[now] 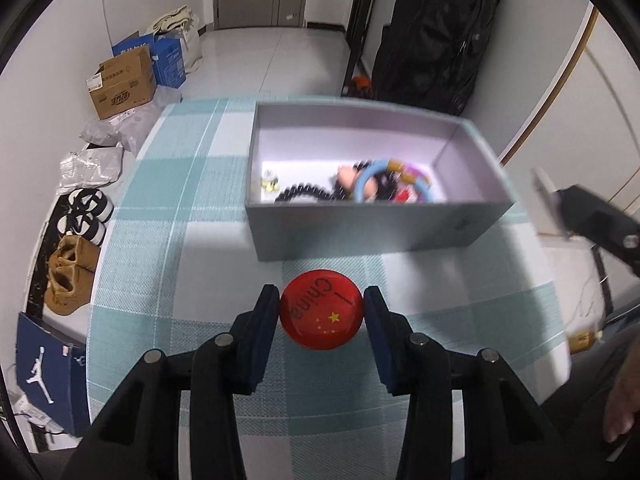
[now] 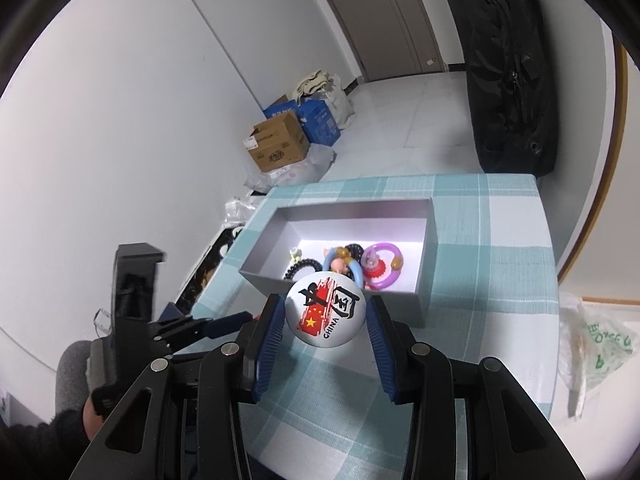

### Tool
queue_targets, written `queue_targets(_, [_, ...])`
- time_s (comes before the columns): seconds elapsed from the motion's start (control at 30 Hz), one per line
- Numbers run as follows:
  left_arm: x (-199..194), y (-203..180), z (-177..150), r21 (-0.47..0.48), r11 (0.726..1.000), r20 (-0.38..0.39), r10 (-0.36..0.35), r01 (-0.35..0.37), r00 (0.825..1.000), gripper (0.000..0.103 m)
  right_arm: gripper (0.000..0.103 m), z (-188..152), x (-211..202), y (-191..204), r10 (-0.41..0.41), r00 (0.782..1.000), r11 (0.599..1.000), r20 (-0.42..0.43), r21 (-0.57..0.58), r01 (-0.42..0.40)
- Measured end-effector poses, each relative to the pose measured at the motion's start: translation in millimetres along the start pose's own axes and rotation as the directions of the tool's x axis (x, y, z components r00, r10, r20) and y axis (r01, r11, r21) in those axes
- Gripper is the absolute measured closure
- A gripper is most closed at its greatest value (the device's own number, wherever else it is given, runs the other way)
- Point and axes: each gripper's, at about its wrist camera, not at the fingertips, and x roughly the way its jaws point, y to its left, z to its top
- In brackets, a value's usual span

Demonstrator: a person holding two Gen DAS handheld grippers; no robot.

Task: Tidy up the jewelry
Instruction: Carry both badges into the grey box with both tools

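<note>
Badges in both grippers: the left gripper point(image 1: 322, 312) pinches a red badge point(image 1: 322, 309), the right gripper point(image 2: 326, 314) a white badge point(image 2: 325, 309). Straight ahead of each lies the grey box point(image 1: 360, 228), long side facing them (trinkets already inside); which is nearer I cannot tell.

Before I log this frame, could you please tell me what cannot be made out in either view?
- Left wrist view: box contents, partly motion-blurred and cut off by its near wall.
- Right wrist view: white badge in the right hand-held gripper covers some box items.
- Left wrist view: red badge back, facing away.
</note>
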Motion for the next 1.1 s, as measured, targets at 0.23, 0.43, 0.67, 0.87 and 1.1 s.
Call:
queue_targets(0.23, [-8.7, -2.2, 13.5, -0.019, 0.997, 0.049, -0.070, 0.071, 0.996, 0.065, 0.062, 12.4, 3.8, -3.0, 0.019, 1.000, 0.999, 0.016, 0.029, -0.020])
queue_targets(0.43, [-10.5, 1.6, 25.8, -0.045, 0.990, 0.073, -0.130, 0.133, 0.989, 0.065, 0.062, 22.1, 10.3, -6.4, 0.024, 1.000, 0.999, 0.015, 0.039, -0.025])
queue_targets(0.67, [-7.4, 4.7, 37.0, -0.077, 0.979, 0.078, -0.181, 0.187, 0.980, 0.065, 0.062, 31.3, 13.7, -12.5, 0.038, 0.999, 0.997, 0.024, 0.063, -0.040])
queue_targets(0.87, [-4.6, 6.5, 45.3, -0.109, 0.973, 0.090, -0.195, 0.204, 0.977, 0.065, 0.062, 37.1, 20.7, -16.3, 0.047, 0.999, 0.996, 0.020, 0.080, -0.048])
queue_targets(1.1, [7.4, 6.1, 55.9, -0.125, 0.971, 0.068, -0.196, 0.203, 0.978, 0.065, 0.062, 42.8, 31.2, -25.2, 0.050, 0.999, 0.992, 0.010, 0.112, -0.051])
